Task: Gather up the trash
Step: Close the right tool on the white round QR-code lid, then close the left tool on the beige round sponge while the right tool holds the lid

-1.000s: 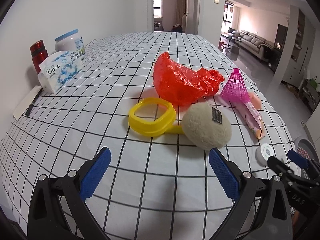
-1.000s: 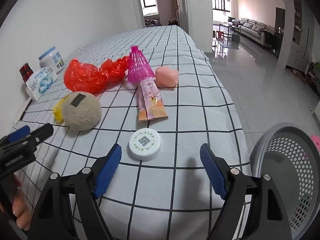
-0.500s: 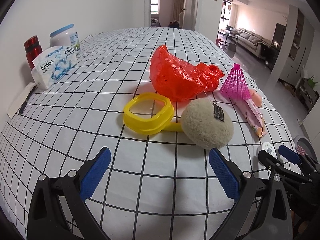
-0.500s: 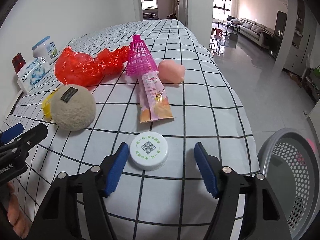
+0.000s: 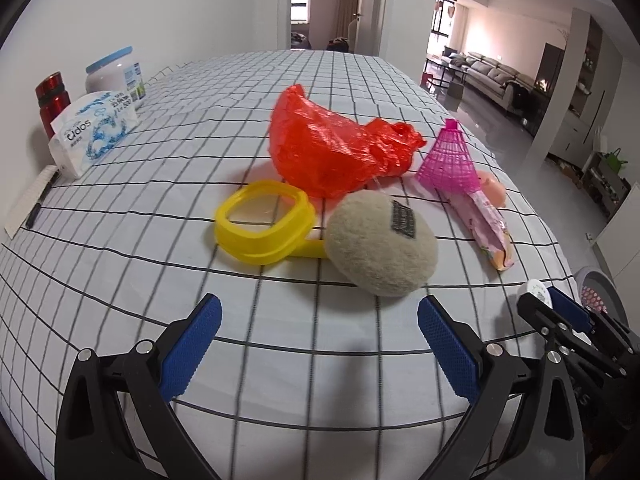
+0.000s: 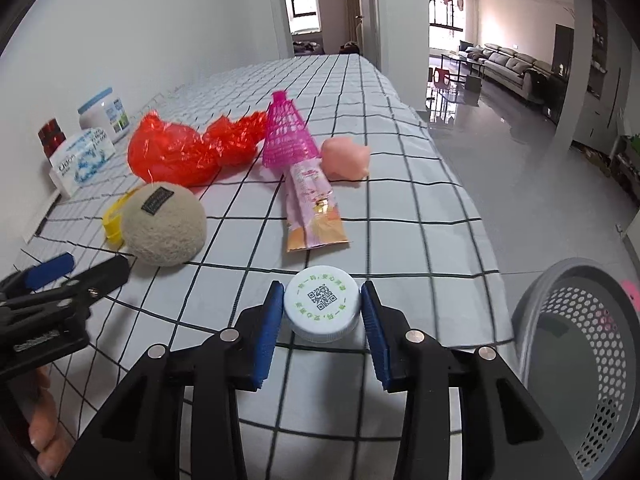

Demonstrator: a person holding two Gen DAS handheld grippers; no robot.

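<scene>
A white bottle cap point(image 6: 321, 302) with a QR code lies on the checked tablecloth point(image 6: 400, 208). My right gripper point(image 6: 322, 308) has closed around it, the blue pads at both its sides, touching or nearly so. Beyond lie a pink snack wrapper point(image 6: 314, 210), a pink mesh cone point(image 6: 286, 134) and a red plastic bag point(image 6: 188, 152). My left gripper point(image 5: 318, 334) is open and empty, hovering in front of a beige felt ball point(image 5: 380, 242) and a yellow ring point(image 5: 264, 220). The red bag point(image 5: 336, 148) lies behind them.
A grey perforated bin point(image 6: 580, 352) stands on the floor right of the table. A pink soft toy point(image 6: 346, 158) lies by the cone. A tissue pack point(image 5: 94, 132), white jar point(image 5: 114, 72) and red can point(image 5: 52, 100) stand at the far left wall.
My right gripper moved forward and narrowed its jaws around the white cap. My left gripper moved slightly closer to the felt ball and stayed open.
</scene>
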